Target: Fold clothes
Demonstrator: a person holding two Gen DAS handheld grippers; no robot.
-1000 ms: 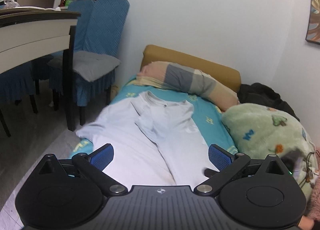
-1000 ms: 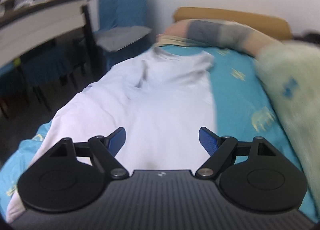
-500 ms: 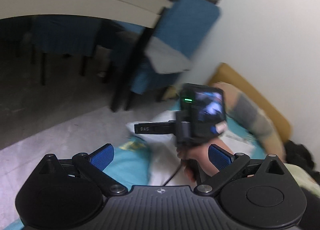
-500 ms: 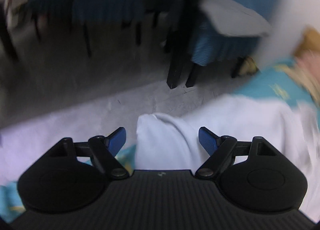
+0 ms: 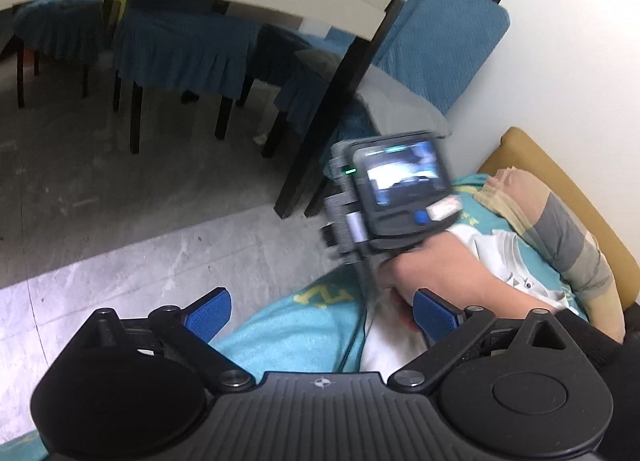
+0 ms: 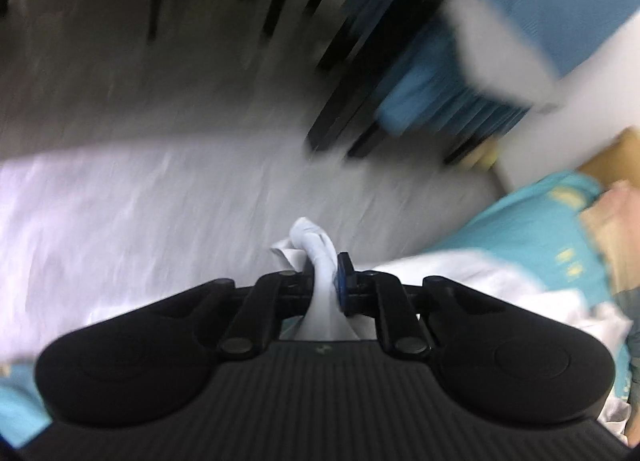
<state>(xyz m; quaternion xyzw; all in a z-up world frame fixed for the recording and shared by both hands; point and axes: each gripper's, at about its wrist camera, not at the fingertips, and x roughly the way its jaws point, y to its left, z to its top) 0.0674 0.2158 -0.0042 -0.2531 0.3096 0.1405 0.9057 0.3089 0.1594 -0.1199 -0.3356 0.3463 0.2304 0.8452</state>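
Observation:
A white shirt (image 5: 508, 257) lies on a teal bedsheet (image 5: 296, 329), collar toward the pillow. My right gripper (image 6: 326, 275) is shut on a bunched white edge of the shirt (image 6: 316, 245) near the bed's left side, over the floor. The rest of the shirt (image 6: 472, 285) trails off to the right across the bed. In the left wrist view the right gripper's back, with its small screen (image 5: 400, 189), shows in a person's hand (image 5: 432, 277). My left gripper (image 5: 320, 311) is open above the sheet's edge, holding nothing.
A dark table leg (image 5: 332, 117) and blue-covered chairs (image 5: 436, 49) stand close to the bed's left side. Grey floor (image 5: 120, 229) lies beyond the bed edge. A striped pillow (image 5: 560, 229) rests against the tan headboard (image 5: 560, 181).
Both grippers swung left from facing along the bed toward the floor-side edge. The right gripper, open before, has shut on the shirt's edge. The left stays open.

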